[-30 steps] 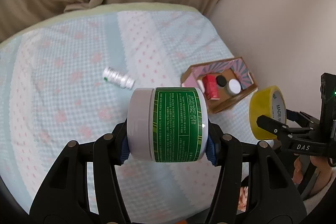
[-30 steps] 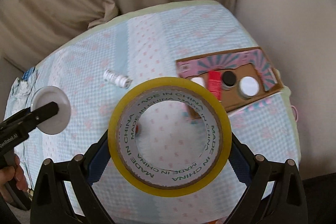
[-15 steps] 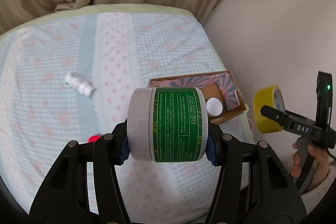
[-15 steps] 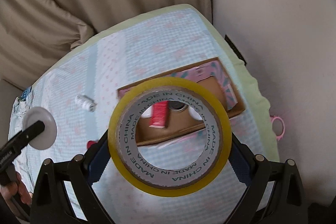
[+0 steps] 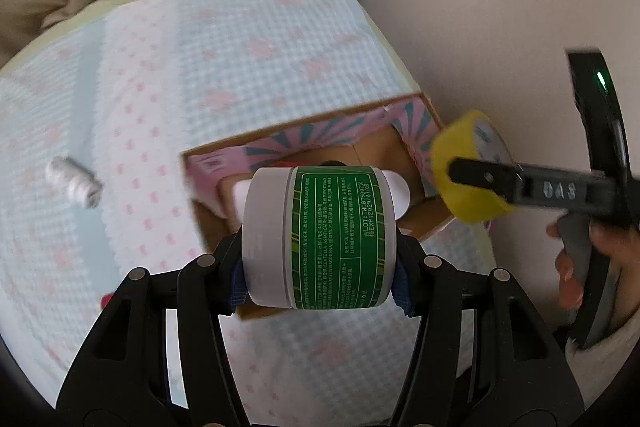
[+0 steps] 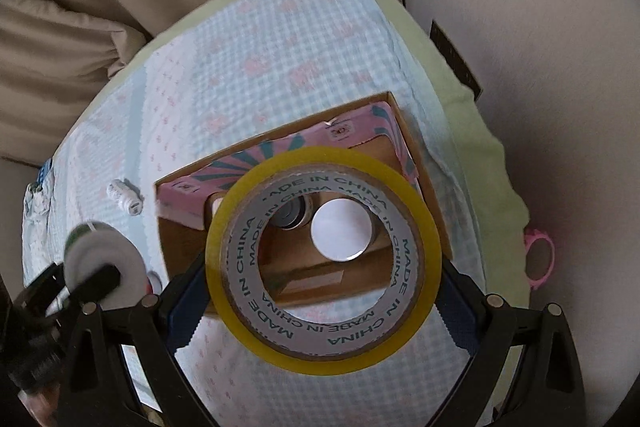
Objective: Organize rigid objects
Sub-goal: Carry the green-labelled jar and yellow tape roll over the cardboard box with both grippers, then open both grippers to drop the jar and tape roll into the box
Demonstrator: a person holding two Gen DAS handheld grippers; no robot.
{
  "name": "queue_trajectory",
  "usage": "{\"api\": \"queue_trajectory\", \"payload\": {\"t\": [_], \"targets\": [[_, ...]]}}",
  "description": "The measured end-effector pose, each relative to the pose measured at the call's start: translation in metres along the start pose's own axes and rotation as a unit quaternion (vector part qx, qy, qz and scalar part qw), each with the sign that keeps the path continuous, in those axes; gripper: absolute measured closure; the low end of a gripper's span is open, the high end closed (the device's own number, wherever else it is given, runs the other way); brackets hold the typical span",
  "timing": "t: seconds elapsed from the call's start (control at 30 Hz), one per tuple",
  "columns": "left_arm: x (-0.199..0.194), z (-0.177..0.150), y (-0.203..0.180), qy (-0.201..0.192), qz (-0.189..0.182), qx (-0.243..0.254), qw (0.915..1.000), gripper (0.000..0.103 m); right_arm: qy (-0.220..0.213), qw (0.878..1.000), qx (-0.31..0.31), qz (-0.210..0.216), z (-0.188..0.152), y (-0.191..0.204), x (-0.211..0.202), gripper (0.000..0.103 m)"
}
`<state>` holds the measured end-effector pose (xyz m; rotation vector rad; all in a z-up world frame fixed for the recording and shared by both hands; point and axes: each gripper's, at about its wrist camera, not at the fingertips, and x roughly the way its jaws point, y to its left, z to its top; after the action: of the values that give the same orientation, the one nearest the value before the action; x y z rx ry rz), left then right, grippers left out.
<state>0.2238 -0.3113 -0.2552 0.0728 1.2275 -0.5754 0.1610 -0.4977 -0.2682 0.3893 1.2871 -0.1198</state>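
Observation:
My left gripper [image 5: 320, 239] is shut on a white jar with a green label [image 5: 320, 239], held above the near edge of an open cardboard box [image 5: 304, 143] with pink striped flaps. My right gripper [image 6: 324, 263] is shut on a yellow tape roll [image 6: 416, 195], held over the same box [image 6: 280, 143]. Through the roll's hole I see a white-lidded jar [image 6: 340, 231] and a dark-capped item [image 6: 294, 215] inside the box. The tape roll also shows in the left wrist view [image 5: 472, 179], at the box's right end. The jar's white lid shows in the right wrist view [image 6: 104, 267].
A small white bottle [image 5: 74, 183] lies on the blue-and-pink checked cloth, left of the box; it also shows in the right wrist view [image 6: 126, 197]. A small red item [image 5: 106, 301] lies near my left fingers. A pink ring [image 6: 540, 259] hangs off the table's right edge. Curtains and a wall stand behind.
Both grippers have moved toward the box with their loads. The box now sits right under the jar and the tape roll. The white bottle has slid leftward in view.

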Motion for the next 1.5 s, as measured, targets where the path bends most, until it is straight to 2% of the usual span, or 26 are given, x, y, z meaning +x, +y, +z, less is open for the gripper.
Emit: {"api": "queue_trajectory", "payload": {"t": [0.23,0.4,0.53,0.73,0.77,0.8,0.83,0.9,1.07,1.23,1.5], "targets": [[0.064,0.007,-0.020,0.043,-0.007,0.046,0.9980,0.051,0.059,0.997,0.050,0.004,0.024,-0.025,0.052,0.006],[0.108,0.002,-0.023,0.079,-0.006,0.067,0.9946,0.051,0.072,0.995,0.065,0.011,0.033,-0.031,0.077,0.006],[0.121,-0.001,-0.022,0.090,0.000,0.076,0.9930,0.051,0.075,0.994,0.080,0.026,0.038,-0.034,0.088,0.006],[0.122,0.005,-0.021,0.095,0.012,0.086,0.9917,0.049,0.070,0.993,0.089,0.032,0.043,-0.038,0.090,0.005],[0.123,0.006,-0.022,0.100,0.015,0.088,0.9910,0.038,0.072,0.993,0.092,0.027,0.045,-0.038,0.090,0.005],[0.124,0.008,-0.024,0.099,0.017,0.091,0.9907,0.009,0.079,0.992,0.100,0.016,0.045,-0.039,0.092,0.005],[0.122,0.008,-0.025,0.095,0.019,0.096,0.9906,0.001,0.083,0.991,0.106,0.010,0.045,-0.039,0.093,0.005],[0.115,0.008,-0.028,0.081,0.021,0.108,0.9905,0.000,0.079,0.991,0.109,0.018,0.043,-0.042,0.091,0.000],[0.107,0.000,-0.027,0.089,0.025,0.115,0.9891,0.000,0.018,0.995,0.099,0.012,0.040,-0.042,0.068,0.000],[0.092,-0.013,-0.022,0.087,0.021,0.096,0.9914,0.000,0.013,0.997,0.075,0.014,0.034,-0.036,0.058,0.000],[0.059,-0.030,-0.019,0.073,0.026,0.079,0.9938,0.000,-0.001,0.997,0.070,0.022,0.022,-0.028,0.038,0.000]]}}
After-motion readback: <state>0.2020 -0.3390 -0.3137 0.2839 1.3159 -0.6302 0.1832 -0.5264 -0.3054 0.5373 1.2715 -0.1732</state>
